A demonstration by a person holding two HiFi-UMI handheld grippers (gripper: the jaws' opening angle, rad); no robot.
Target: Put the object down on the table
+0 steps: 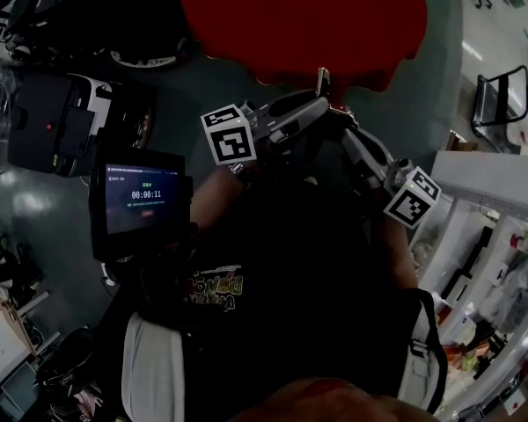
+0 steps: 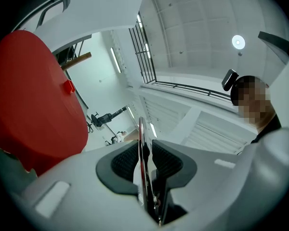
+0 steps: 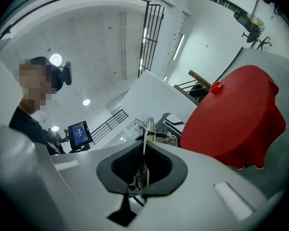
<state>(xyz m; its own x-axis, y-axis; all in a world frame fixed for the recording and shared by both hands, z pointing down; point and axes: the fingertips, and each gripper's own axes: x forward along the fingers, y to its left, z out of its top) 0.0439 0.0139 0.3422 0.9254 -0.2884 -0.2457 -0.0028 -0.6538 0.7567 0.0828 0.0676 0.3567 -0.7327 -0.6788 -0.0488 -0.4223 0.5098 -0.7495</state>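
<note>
A round table under a red cloth stands ahead of me; it also shows in the left gripper view and the right gripper view. Both grippers are held close to my chest and meet at a small shiny metal object near the table's near edge. My left gripper is shut on a thin metal strip seen edge-on between its pads. My right gripper is likewise shut on a thin metal piece. What the object is cannot be made out.
A tablet with a timer hangs at my left. Black cases sit on the floor at the left, a white shelf unit with small items stands at the right, and a chair frame is at the far right.
</note>
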